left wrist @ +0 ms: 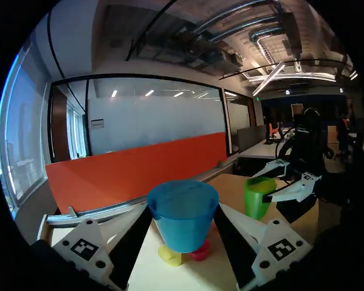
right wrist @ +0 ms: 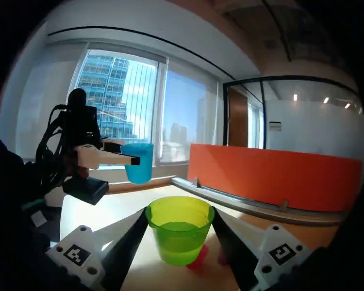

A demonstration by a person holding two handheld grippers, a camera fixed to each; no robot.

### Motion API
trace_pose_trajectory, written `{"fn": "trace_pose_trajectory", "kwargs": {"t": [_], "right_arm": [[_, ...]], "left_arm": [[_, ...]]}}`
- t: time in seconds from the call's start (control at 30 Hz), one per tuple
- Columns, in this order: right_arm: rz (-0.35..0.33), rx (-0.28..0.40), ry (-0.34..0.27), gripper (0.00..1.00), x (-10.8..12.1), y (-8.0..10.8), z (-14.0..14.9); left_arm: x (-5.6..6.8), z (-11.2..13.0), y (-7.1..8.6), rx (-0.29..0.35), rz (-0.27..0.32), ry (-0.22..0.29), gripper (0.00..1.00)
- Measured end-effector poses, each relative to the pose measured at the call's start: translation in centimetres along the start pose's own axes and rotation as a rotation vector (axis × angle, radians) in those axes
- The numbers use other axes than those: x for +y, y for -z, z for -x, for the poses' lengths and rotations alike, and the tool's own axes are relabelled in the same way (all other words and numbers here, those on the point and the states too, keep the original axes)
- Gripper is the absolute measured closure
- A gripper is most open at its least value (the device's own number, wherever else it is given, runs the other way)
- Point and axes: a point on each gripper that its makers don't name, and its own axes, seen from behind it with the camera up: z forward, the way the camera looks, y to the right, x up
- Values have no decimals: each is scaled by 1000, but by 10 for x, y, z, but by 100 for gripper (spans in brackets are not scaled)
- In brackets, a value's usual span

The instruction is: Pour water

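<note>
1. Water [right wrist: 178, 227] partly fills the green cup [right wrist: 179, 247], which stands upright and see-through between the fingers of the right gripper [right wrist: 179, 218].
2. That claw is part-closed, with both fingers pressed on the green cup's sides just below the rim.
3. The left gripper [left wrist: 183, 213] is set about as wide, and both its fingers clamp the blue cup [left wrist: 183, 228] at the upper wall.
4. The blue cup is upright; I cannot tell whether it holds anything.
5. In the right gripper view, the blue cup hangs in the air, clear of the wooden table [right wrist: 119, 203], in front of the window [right wrist: 119, 111].
6. The two cups are apart, not touching.
7. Just beneath the blue cup, in the left gripper view, a small yellow object [left wrist: 170, 255] and a small red object [left wrist: 201, 251] lie side by side on the table.
8. An orange partition [left wrist: 133, 169] runs along the table's far edge.
</note>
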Motion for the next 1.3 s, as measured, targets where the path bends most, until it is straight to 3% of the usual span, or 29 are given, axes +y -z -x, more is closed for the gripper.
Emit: {"fn": "trace_pose_trajectory", "kwargs": {"t": [0.37, 0.57, 1.3], "right_arm": [[54, -12, 4, 8, 27, 18, 0], [65, -34, 0, 7, 36, 22, 11], [49, -185, -15, 7, 58, 25, 77]], "left_arm": [[-11, 26, 9, -24, -15, 6, 15], [-11, 42, 8, -52, -3, 10, 15], [-7, 147, -8, -259, 26, 7, 15]]}}
